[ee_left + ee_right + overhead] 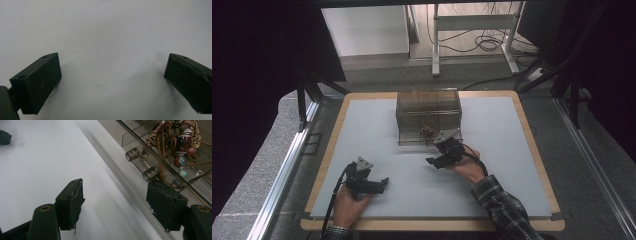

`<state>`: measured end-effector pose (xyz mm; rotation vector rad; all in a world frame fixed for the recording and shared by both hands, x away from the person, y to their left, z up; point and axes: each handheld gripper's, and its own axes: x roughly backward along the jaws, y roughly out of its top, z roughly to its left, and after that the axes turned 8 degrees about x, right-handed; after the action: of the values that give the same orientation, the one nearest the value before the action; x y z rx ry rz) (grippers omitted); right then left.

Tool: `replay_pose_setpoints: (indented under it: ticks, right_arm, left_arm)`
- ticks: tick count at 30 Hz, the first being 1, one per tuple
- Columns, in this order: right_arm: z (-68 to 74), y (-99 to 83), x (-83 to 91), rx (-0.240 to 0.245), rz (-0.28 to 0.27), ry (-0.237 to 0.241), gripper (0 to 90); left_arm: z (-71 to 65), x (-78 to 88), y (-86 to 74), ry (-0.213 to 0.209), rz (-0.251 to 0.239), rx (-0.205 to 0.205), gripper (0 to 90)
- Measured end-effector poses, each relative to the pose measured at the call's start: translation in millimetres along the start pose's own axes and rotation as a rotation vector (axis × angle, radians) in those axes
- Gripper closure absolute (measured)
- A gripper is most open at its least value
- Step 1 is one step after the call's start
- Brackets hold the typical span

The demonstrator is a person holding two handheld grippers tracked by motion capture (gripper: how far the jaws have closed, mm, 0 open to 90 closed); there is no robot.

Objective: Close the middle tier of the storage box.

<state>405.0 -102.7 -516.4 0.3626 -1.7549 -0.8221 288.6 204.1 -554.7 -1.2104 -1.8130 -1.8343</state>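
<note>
A smoky see-through drawer box [428,107] stands at the back middle of the pale mat [502,185]. Beaded jewellery on a brown cord [427,131] lies in its lower drawer [180,140]. A clear bar handle [142,162] sticks out of the drawer front. My right gripper [437,154] hovers just in front of the box, angled along its front. Its jaws [115,192] stand open with only mat between them, and the handle's near end sits right above one pad [162,200]. My left gripper [383,184] rests low near the front left, wide open [112,72] over bare mat.
The mat lies on a wooden board [339,125] whose rim shows all round. Black curtains and metal rails [287,165] flank the table. A desk frame with cables [472,30] stands behind it. One jaw of the left gripper [5,137] shows far off in the right gripper view.
</note>
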Motion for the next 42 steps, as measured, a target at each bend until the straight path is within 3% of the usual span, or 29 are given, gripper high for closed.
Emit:
replay_pose_setpoints:
  ticks: [42]
  right_arm:
    - [-7.1, 6.4, -1.3, 0.013, -0.006, -0.036, 29.1]
  left_arm:
    - [0.0, 0.0, 0.0, 0.000, 0.000, 0.000, 1.3]
